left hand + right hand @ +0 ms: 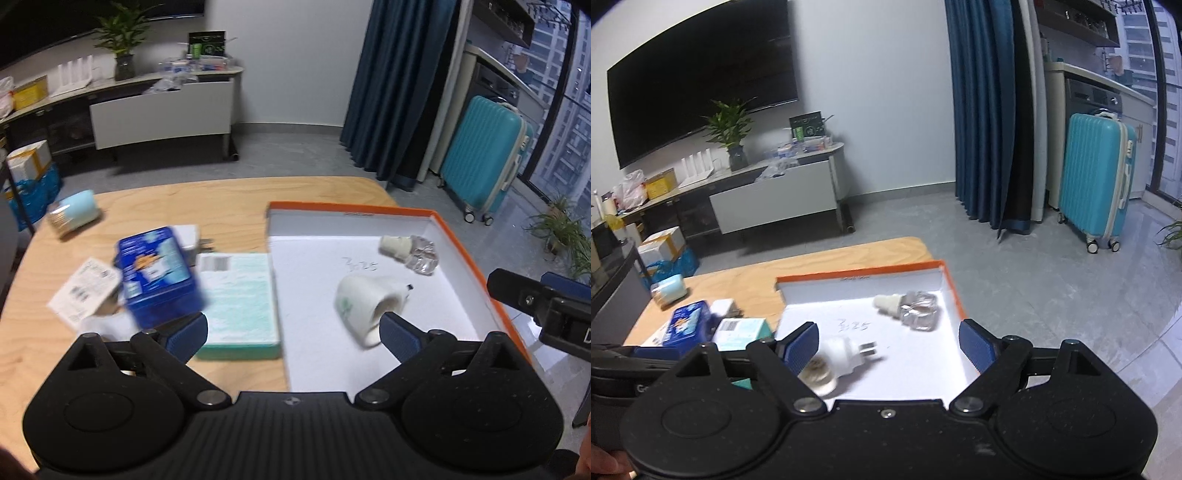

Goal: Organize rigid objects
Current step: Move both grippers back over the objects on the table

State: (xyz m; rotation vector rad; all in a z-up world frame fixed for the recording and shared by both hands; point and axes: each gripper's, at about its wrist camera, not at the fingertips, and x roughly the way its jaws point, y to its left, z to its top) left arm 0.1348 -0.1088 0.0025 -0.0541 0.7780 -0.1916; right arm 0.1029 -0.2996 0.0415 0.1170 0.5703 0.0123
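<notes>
White plug [364, 310] inside orange-rimmed box [465, 243]; left gripper [293, 332] spread wide.

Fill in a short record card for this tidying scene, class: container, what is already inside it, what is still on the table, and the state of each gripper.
container: orange-edged box lid, white inside
inside it: white plug adapter lying on its side; clear glass bottle with white cap
still on table: blue tin, teal box, white card, pale blue jar on its side
left gripper: open, holding nothing
right gripper: open, holding nothing
</notes>
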